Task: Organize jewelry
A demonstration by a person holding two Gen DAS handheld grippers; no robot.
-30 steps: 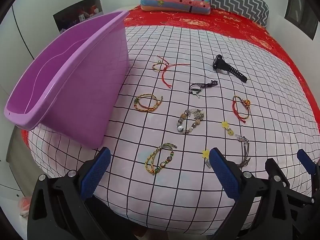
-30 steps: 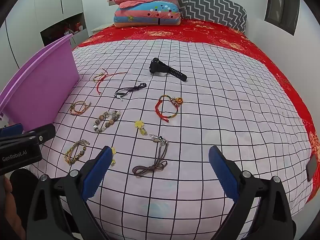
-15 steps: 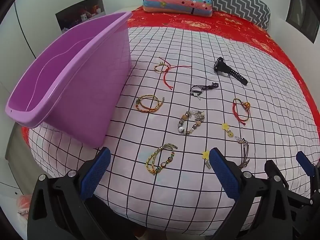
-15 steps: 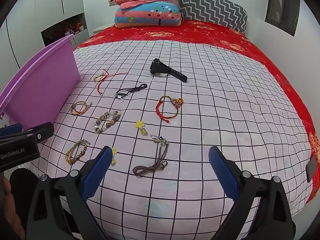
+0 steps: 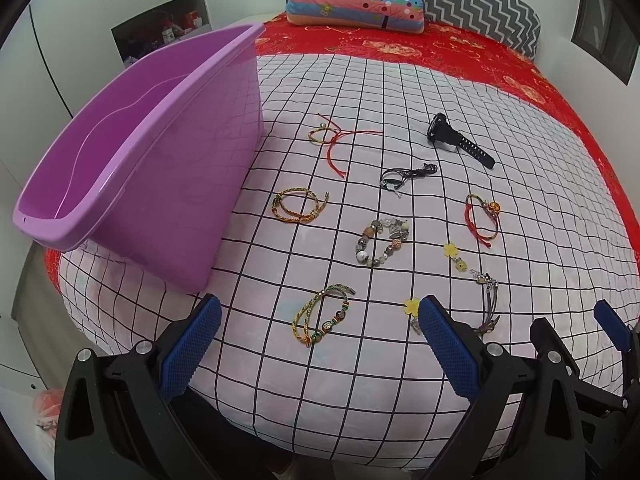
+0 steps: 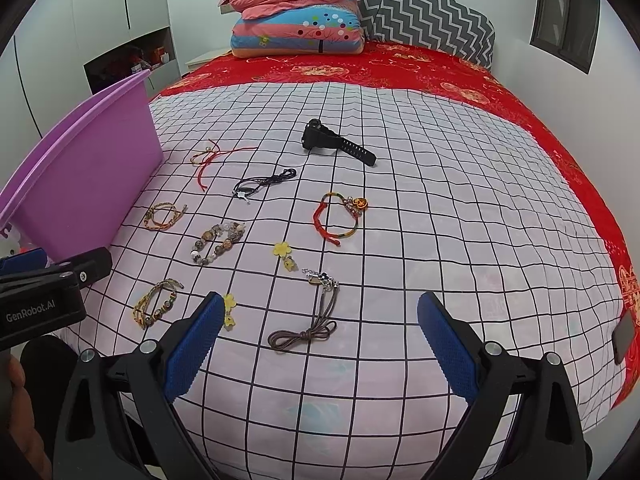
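Jewelry untouched, tub empty

Nothing sorted so far: purple tub (image 5: 132, 184) bare inside, tilted at bed's left edge. Beaded bracelet (image 5: 382, 242), braided bracelet (image 5: 322, 314), brown cord (image 6: 310, 326), black watch (image 6: 338, 145) and other pieces spread over checked sheet (image 6: 460, 240). Left gripper (image 5: 318, 344) and right gripper (image 6: 318, 344) both spread wide, holding nothing, hovering at foot of bed. Red cover, stacked pillows (image 6: 304, 28), white walls beyond.

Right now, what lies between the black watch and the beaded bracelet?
In both views, a dark cord bracelet lies between the black watch and the beaded bracelet.
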